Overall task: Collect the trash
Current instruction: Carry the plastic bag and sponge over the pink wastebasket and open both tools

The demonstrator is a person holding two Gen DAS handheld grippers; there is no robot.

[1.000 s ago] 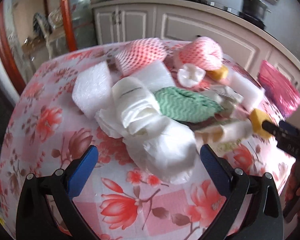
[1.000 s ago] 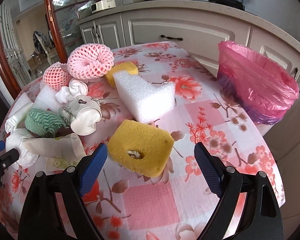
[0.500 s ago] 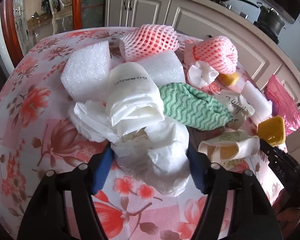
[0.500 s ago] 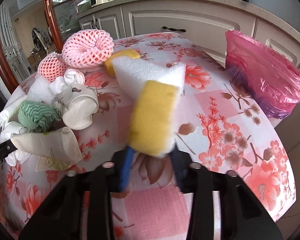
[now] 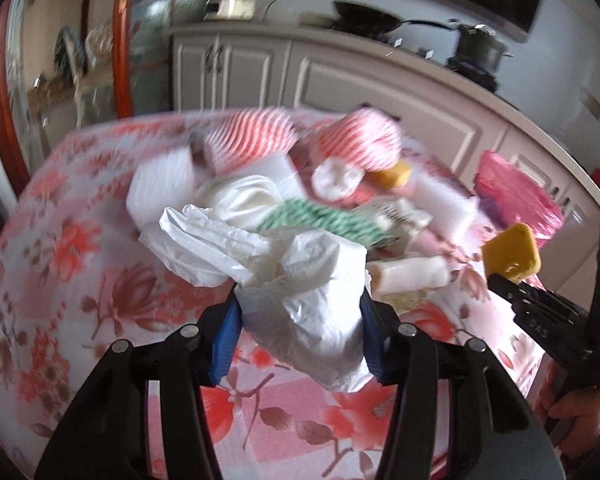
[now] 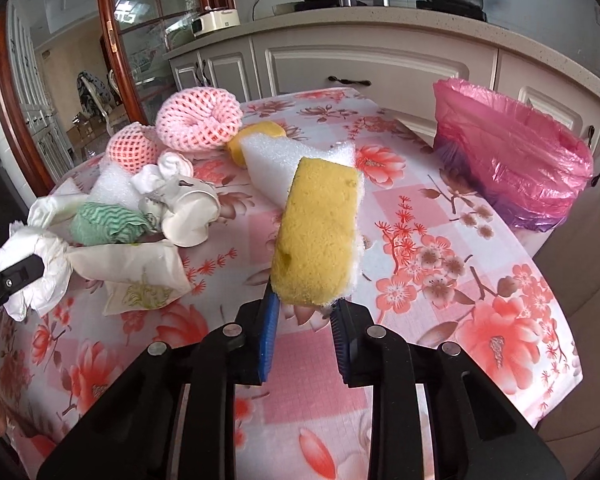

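Trash is lying heaped on the flowered tablecloth (image 6: 452, 264), and two pieces are already being held clear of it. At left, the left gripper (image 5: 298, 322), whose jaws have just been closing, is pinching a crumpled white plastic bag (image 5: 300, 280) by its bulk, so the loose film is bunching between the pads. Beyond it, pink foam nets (image 6: 198, 120), a green cloth (image 6: 106, 226) and a crushed paper cup (image 6: 190, 212) are waiting in the pile. At centre, the right gripper (image 6: 306, 322) is clamping the yellow sponge (image 6: 318, 232) by its lower edge, standing it upright. At right, the pink bin bag (image 6: 512, 156) is gaping beside the table, presumably for both loads.
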